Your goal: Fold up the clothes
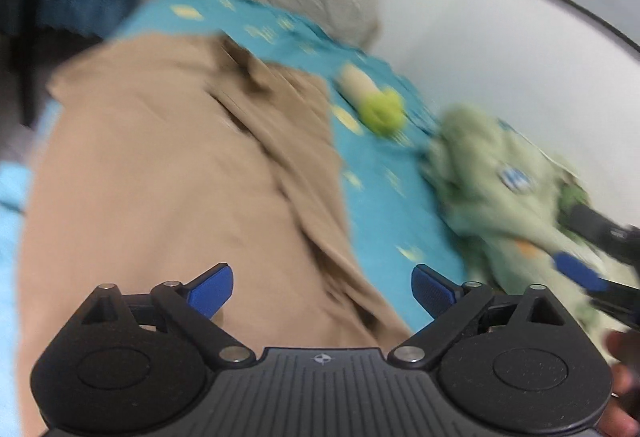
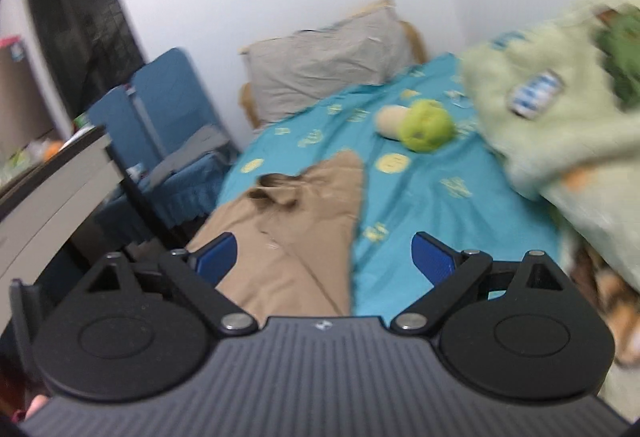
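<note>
A tan shirt point(image 1: 172, 177) lies spread on the teal bedsheet point(image 1: 384, 189), collar toward the pillow. My left gripper point(image 1: 322, 291) hovers open over the shirt's near part, nothing between its blue pads. In the right wrist view the tan shirt point(image 2: 296, 229) lies left of centre on the bedsheet point(image 2: 440, 205). My right gripper point(image 2: 324, 259) is open above the shirt's right edge and holds nothing. That right gripper also shows at the right edge of the left wrist view, as a blue pad point(image 1: 578, 271) near a green blanket. Both views are blurred by motion.
A pale green blanket point(image 2: 560, 117) is heaped on the bed's right side by the wall. A green-and-beige plush toy point(image 2: 424, 125) lies mid-bed. A grey pillow point(image 2: 328, 65) is at the head. A blue chair point(image 2: 160, 105) and a white desk point(image 2: 52, 189) stand left of the bed.
</note>
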`<state>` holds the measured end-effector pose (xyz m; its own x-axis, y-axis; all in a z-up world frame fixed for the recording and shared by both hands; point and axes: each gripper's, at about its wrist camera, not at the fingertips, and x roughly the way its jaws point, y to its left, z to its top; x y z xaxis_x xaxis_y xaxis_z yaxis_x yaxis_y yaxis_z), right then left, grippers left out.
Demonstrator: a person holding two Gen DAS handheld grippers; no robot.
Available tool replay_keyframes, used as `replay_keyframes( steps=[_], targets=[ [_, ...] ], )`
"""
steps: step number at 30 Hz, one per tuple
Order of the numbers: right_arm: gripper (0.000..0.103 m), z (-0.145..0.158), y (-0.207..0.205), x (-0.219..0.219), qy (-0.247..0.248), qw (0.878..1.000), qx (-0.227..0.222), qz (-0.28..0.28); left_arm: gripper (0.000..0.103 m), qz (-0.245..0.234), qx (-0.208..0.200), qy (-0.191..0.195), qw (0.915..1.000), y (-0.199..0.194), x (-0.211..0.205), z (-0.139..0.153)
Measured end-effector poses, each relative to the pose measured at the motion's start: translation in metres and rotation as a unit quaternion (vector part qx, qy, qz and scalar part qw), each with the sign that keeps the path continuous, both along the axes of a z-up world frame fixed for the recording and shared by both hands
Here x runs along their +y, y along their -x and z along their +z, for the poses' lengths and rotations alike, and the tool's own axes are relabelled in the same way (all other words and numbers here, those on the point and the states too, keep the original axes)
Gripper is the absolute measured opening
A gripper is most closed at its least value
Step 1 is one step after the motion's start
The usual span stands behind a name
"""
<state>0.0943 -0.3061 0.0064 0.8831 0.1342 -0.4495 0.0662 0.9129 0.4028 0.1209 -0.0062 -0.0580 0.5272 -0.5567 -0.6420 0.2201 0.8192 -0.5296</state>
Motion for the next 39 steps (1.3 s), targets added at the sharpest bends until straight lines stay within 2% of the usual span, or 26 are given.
replay_keyframes(
  steps=[3,6,12,14,16,17,19,24,27,29,30,32,34,35,37,39],
  targets=[
    [0.096,-0.004,-0.001,-0.024,-0.019,0.999,0.008,-0.035,0.082,-0.05,0.015,0.022,0.9984,0.014,-0.021,-0.003],
    [0.096,-0.012,-0.005,-0.044,-0.044,0.997,0.005,-0.059,0.072,-0.09,0.051,0.049,0.9934,0.025,-0.041,-0.019],
    [0.096,-0.036,-0.013,-0.061,-0.089,0.993,0.046,-0.064,0.05,-0.178,0.05,0.018,0.9826,0.045,-0.078,-0.038],
    [0.096,-0.04,-0.017,-0.06,-0.099,0.992,0.053,-0.056,0.045,-0.194,0.049,0.006,0.9798,0.05,-0.082,-0.043],
    [0.096,-0.043,-0.02,-0.057,-0.1,0.992,0.058,-0.049,0.025,-0.193,0.05,-0.02,0.9798,0.051,-0.085,-0.049],
    [0.096,-0.044,-0.022,-0.055,-0.098,0.992,0.062,-0.046,0.005,-0.192,0.05,-0.034,0.9795,0.051,-0.087,-0.052],
    [0.096,-0.048,-0.026,-0.052,-0.096,0.992,0.073,-0.04,0.004,-0.185,0.055,-0.031,0.9807,0.049,-0.083,-0.051],
    [0.096,-0.056,-0.03,-0.048,-0.098,0.99,0.092,-0.034,0.003,-0.171,0.066,0.039,0.9823,0.051,-0.057,-0.019],
    [0.096,-0.057,-0.031,-0.046,-0.101,0.99,0.096,-0.03,0.003,-0.141,0.101,0.068,0.9824,0.047,-0.033,-0.003],
    [0.096,-0.058,-0.033,-0.044,-0.099,0.99,0.098,-0.026,0.003,-0.123,0.135,0.065,0.981,0.045,-0.018,-0.003],
    [0.096,-0.058,-0.034,-0.042,-0.098,0.99,0.1,-0.023,0.003,-0.117,0.144,0.047,0.9814,0.044,-0.012,-0.004],
    [0.096,-0.059,-0.036,-0.038,-0.095,0.99,0.102,-0.017,0.003,-0.108,0.151,-0.018,0.9825,0.044,-0.005,-0.012],
    [0.096,-0.06,-0.038,-0.033,-0.088,0.99,0.107,-0.008,0.003,-0.095,0.158,-0.089,0.9789,0.044,-0.002,-0.024],
    [0.096,-0.061,-0.039,-0.031,-0.084,0.99,0.11,-0.001,0.003,-0.089,0.161,-0.107,0.9772,0.043,0.0,-0.031],
    [0.096,-0.065,-0.042,-0.026,-0.079,0.99,0.118,0.015,0.004,-0.079,0.166,-0.125,0.975,0.04,0.006,-0.04],
    [0.095,-0.072,-0.044,-0.02,-0.087,0.987,0.132,0.039,0.006,-0.068,0.167,-0.112,0.9773,0.037,0.013,-0.038]
  ],
)
